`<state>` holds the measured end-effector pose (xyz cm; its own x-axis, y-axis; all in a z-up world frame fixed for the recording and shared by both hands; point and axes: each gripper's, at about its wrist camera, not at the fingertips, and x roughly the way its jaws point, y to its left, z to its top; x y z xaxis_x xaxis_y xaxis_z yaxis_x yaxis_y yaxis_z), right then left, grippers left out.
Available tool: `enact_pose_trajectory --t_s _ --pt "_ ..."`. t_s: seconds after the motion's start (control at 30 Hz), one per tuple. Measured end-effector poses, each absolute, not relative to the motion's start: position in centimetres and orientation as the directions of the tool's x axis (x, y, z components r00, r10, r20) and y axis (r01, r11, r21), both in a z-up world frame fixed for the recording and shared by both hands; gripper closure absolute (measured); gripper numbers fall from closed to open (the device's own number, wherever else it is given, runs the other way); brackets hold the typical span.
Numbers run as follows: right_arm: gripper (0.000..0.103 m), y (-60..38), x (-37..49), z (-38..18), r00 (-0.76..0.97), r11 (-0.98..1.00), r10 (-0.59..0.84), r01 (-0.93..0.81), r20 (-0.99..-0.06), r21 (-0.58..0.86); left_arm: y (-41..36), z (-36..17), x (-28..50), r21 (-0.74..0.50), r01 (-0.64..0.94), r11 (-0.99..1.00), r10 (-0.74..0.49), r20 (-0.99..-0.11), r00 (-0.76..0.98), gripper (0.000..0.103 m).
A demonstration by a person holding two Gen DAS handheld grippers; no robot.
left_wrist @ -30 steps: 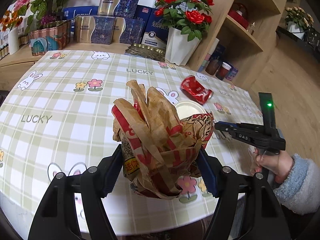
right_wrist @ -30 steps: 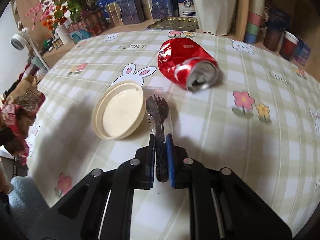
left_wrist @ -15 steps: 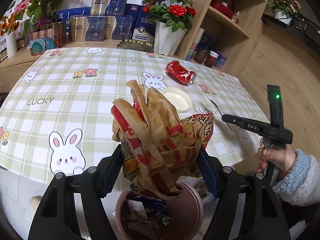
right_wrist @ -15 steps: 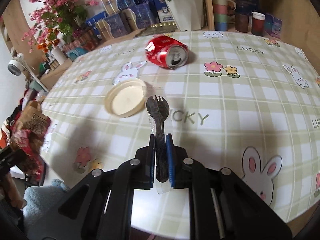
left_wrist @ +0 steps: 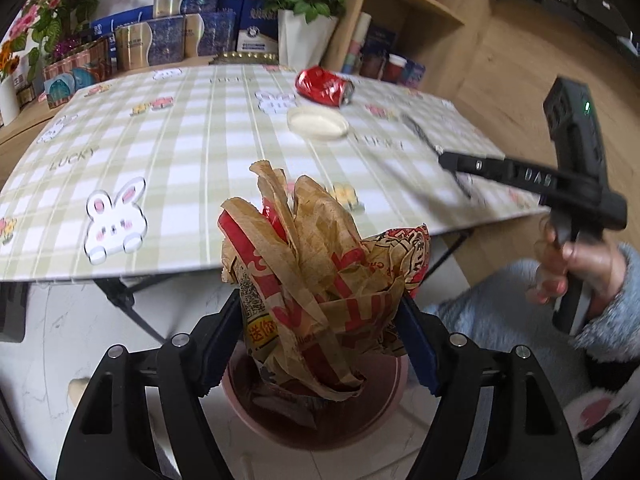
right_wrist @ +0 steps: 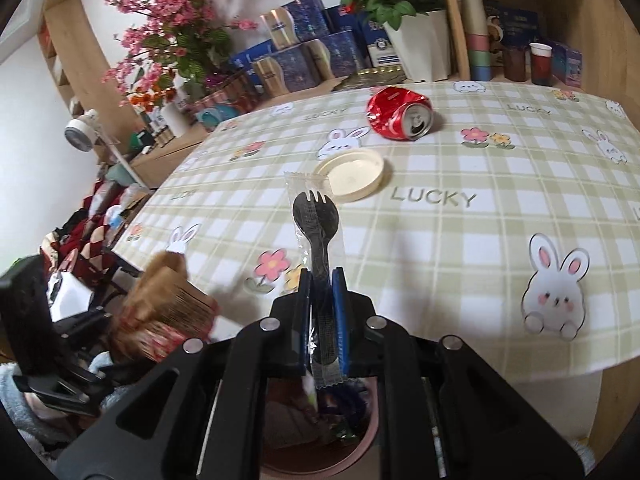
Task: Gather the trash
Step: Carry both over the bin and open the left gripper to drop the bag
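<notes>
My left gripper [left_wrist: 320, 344] is shut on a crumpled brown and red paper bag [left_wrist: 320, 280], held right over a pink trash bin [left_wrist: 360, 420] on the floor. My right gripper [right_wrist: 322, 316] is shut on a black plastic spork in a clear wrapper [right_wrist: 316, 220], held above the same pink bin [right_wrist: 360, 444] at the table's near edge. In the left wrist view the right gripper [left_wrist: 444, 158] is at the right with the spork [left_wrist: 420, 132] sticking out. A crushed red can [right_wrist: 400, 118] and a cream round lid [right_wrist: 352, 174] lie on the table; both also show in the left wrist view, the can [left_wrist: 324, 85] and the lid [left_wrist: 318, 122].
The table has a green checked cloth [right_wrist: 460, 220] with bunnies. Behind it stand a white pot of red roses [right_wrist: 416, 46], blue gift boxes [right_wrist: 308, 40], pink flowers [right_wrist: 168, 28] and a wooden shelf with cups [right_wrist: 516, 60]. The bin holds wrappers.
Both grippers pulled back off the table toward its near edge, carrying the bag and the spork. The pink bin has come into view below both of them.
</notes>
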<state>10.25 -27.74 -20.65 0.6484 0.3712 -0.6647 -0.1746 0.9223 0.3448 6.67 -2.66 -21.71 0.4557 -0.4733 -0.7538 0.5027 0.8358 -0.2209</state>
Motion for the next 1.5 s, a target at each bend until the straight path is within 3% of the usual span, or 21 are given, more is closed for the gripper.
enact_pose_trajectory --t_s 0.27,0.63,1.5 --pt "0.089 -26.8 7.6 -20.9 0.642 0.907 0.413 -0.221 -0.646 0.359 -4.2 -25.4 3.8 -0.196 0.525 0.828 -0.434 -0.817 0.38 0.029" --pt "0.089 -26.3 7.3 -22.0 0.622 0.896 0.435 -0.23 -0.651 0.379 -5.6 -30.2 5.5 -0.185 0.494 0.85 -0.344 -0.905 0.253 0.027" --pt "0.089 -24.4 7.5 -22.9 0.576 0.894 0.448 -0.265 -0.684 0.362 -4.8 -30.0 5.9 -0.193 0.447 0.874 -0.34 -0.899 0.277 0.018"
